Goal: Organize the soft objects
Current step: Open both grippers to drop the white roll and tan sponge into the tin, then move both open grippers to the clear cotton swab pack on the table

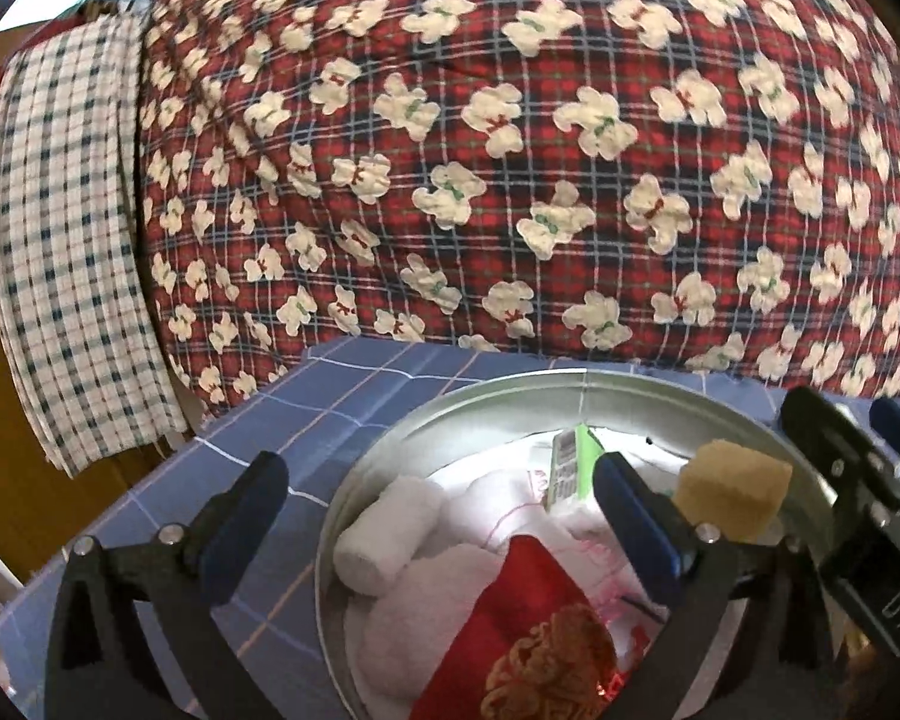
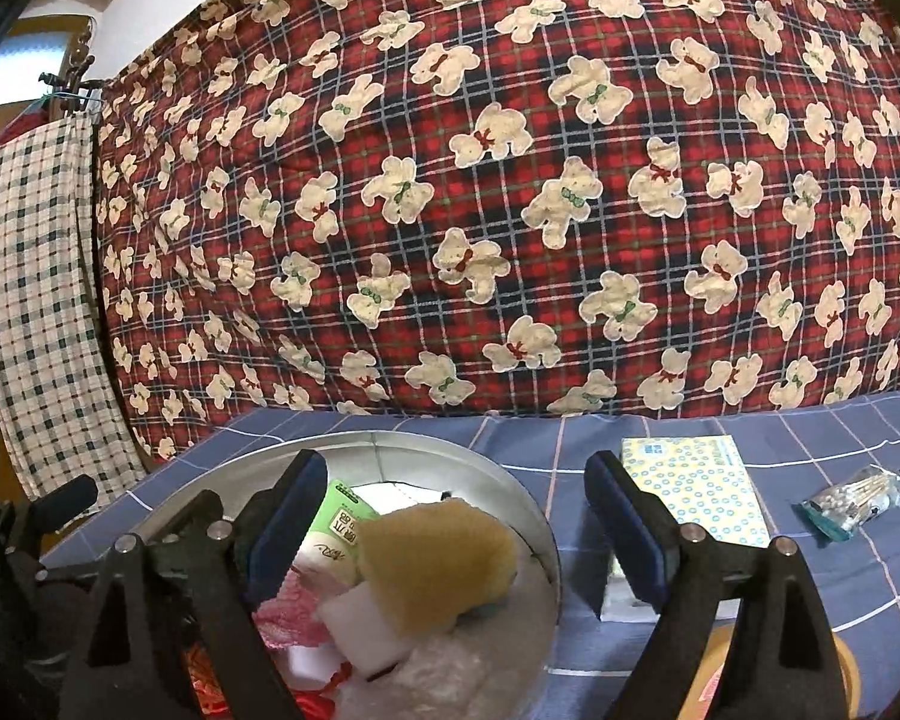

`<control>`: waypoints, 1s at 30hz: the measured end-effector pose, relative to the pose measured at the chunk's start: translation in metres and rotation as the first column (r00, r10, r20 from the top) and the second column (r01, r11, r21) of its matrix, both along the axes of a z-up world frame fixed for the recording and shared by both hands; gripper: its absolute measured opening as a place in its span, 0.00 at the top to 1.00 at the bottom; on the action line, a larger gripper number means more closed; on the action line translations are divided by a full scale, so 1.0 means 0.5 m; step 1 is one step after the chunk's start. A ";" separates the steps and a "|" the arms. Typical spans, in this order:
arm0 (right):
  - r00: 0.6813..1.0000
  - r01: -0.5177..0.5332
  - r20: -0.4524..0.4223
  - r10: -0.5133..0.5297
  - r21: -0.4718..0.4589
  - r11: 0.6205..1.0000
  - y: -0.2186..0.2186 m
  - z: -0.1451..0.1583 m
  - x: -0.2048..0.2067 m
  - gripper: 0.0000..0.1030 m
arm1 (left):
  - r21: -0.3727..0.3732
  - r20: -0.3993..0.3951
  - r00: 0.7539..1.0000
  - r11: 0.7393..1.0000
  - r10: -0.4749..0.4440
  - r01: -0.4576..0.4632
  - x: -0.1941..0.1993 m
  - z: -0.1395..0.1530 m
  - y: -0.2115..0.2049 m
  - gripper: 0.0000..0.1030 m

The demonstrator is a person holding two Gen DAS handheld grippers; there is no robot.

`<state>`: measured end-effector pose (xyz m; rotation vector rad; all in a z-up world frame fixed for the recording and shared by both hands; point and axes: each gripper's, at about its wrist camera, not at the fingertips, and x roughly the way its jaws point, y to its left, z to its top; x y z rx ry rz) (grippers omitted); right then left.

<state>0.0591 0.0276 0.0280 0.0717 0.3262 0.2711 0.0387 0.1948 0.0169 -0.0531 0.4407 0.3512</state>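
A round metal tin (image 1: 390, 450) (image 2: 222, 462) stands on a blue checked cloth and holds soft things: a white cloth roll (image 1: 384, 534), a red embroidered pouch (image 1: 528, 630), a green-and-white packet (image 1: 576, 468) (image 2: 339, 525), a tan sponge (image 1: 729, 492) (image 2: 438, 564), a white foam block (image 2: 360, 624). My left gripper (image 1: 438, 516) is open over the tin, empty. My right gripper (image 2: 456, 516) is open over the tin's right rim, empty; it also shows in the left wrist view (image 1: 858, 480) at right.
A tissue box (image 2: 696, 492) with blue rings lies right of the tin, a bag of cotton swabs (image 2: 858, 501) further right. A yellow round object (image 2: 720, 678) lies under my right gripper. A red plaid bear quilt (image 1: 510, 150) hangs behind; a checked cloth (image 1: 60, 240) hangs at left.
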 end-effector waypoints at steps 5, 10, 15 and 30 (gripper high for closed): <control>0.999 0.023 0.025 -0.024 0.011 1.000 -0.011 0.005 -0.010 0.13 | -0.022 0.045 0.998 0.999 0.033 -0.032 -0.017 0.004 0.008 0.00; 0.997 0.053 0.059 -0.054 0.020 0.998 -0.021 0.009 -0.019 0.13 | -0.046 0.057 0.997 0.998 0.048 -0.046 -0.024 0.001 0.015 0.01; 0.996 0.068 0.059 -0.069 0.015 0.998 -0.024 0.007 -0.019 0.13 | -0.036 0.067 0.996 0.998 0.056 -0.054 -0.034 0.000 0.010 0.01; 0.995 0.093 0.029 -0.093 -0.016 0.996 -0.067 -0.012 -0.051 0.13 | 0.041 0.092 0.995 0.999 0.023 -0.027 -0.071 -0.016 -0.044 0.01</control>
